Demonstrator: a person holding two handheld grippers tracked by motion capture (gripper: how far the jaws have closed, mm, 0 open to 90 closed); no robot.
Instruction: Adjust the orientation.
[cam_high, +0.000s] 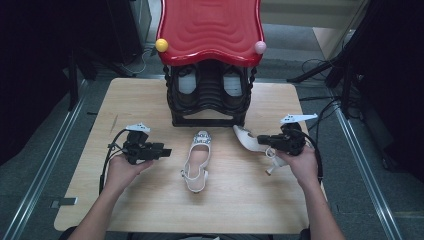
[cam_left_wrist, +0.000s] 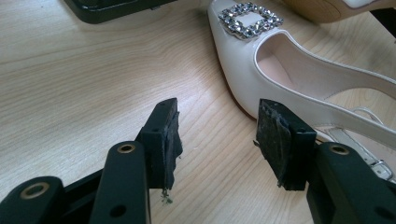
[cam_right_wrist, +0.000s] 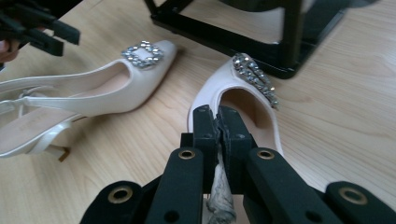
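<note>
Right claw (cam_right_wrist: 218, 122) clamped on side wall of right shoe (cam_right_wrist: 243, 105), toe toward rack (cam_high: 209, 95); left claw (cam_left_wrist: 219, 135) open beside left shoe (cam_left_wrist: 285, 74).

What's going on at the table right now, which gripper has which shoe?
A person works two handheld grippers over a pale wooden table. The right gripper is shut on the side wall of a white slingback heel with a rhinestone buckle, near the black shoe rack with a red wavy top. The left gripper is open, jaws apart above bare wood beside the matching white buckled heel, not touching it.
</note>
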